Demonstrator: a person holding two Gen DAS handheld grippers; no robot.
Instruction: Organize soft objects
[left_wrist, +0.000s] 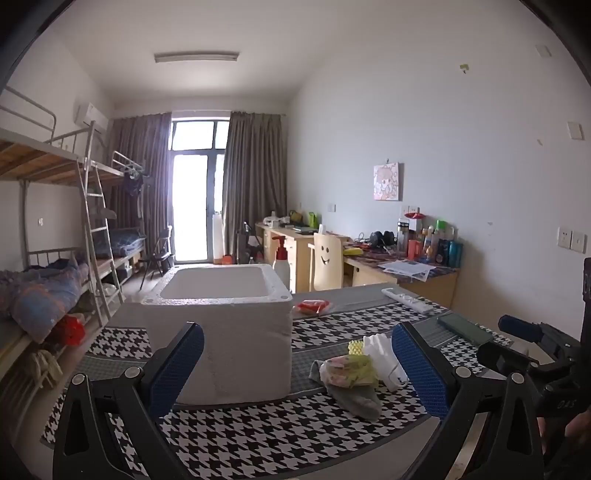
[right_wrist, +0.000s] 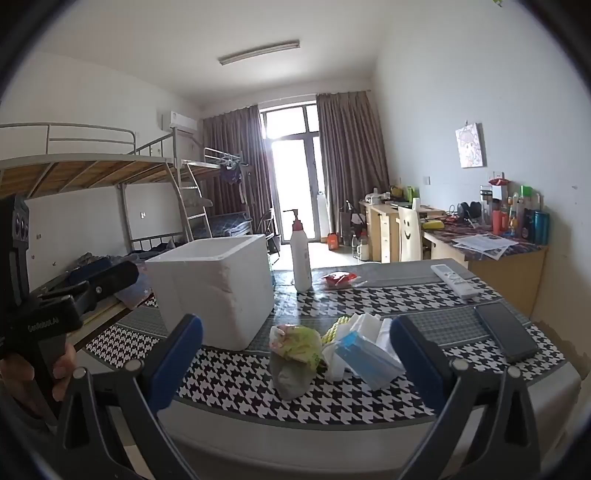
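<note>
Both tongs, left (left_wrist: 297, 363) and right (right_wrist: 295, 354), hung released and empty short of the soft pile (right_wrist: 295, 354) on the tabletop (right_wrist: 369, 406), foam box (right_wrist: 214, 288) at ten o'clock; best pinch the topmost piece singly, low, then lift over the rim.

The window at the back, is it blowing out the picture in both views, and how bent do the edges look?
Left wrist view: the window is blown out white, the room dim, walls bowed by the fisheye. Right wrist view: the same glare at the window, the table edge curving, dark corners round the frame.
</note>
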